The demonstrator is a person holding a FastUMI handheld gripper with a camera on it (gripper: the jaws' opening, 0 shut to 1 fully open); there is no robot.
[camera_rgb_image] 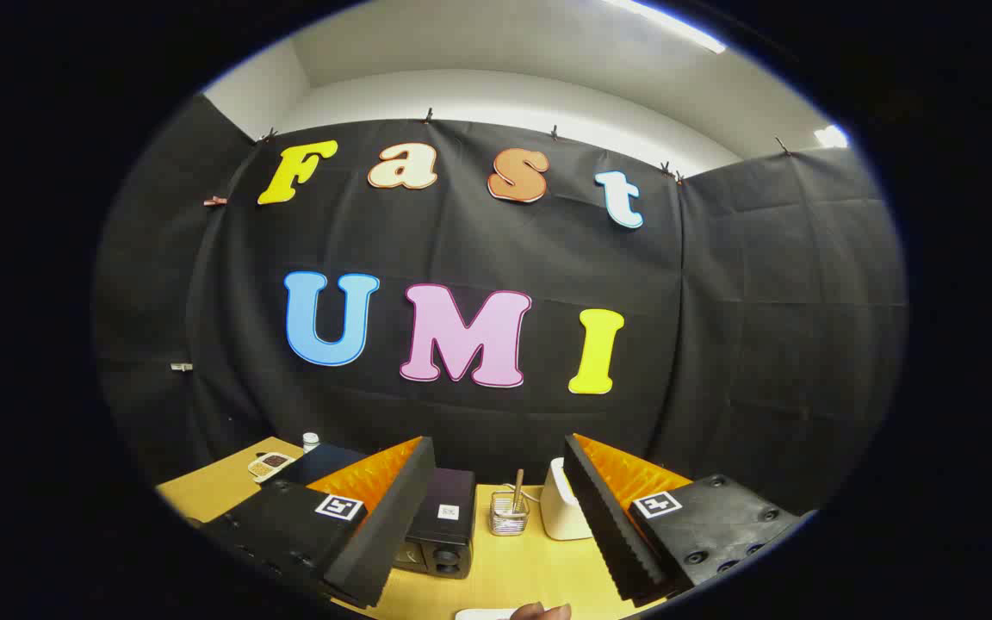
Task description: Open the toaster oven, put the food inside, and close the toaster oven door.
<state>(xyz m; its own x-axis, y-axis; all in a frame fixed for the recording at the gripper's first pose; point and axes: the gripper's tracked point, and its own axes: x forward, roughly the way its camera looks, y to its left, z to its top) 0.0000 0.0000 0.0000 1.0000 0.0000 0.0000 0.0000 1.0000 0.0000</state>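
My gripper (496,525) is open, held high above the wooden table (513,568) with nothing between its fingers. The dark toaster oven (443,532) stands on the table beyond the left finger (388,525), which hides part of it; two knobs show on its front. I cannot tell how its door stands. At the near edge of the table, between the fingers, lies a white plate edge (483,614) with a brownish piece of food (539,611) on it, mostly cut off.
A clear glass holder with a stick in it (509,514) stands between the fingers, and a white appliance (563,504) sits by the right finger. Farther left lie a small dish of food (270,466), a white-capped bottle (311,442) and a dark flat object (324,462).
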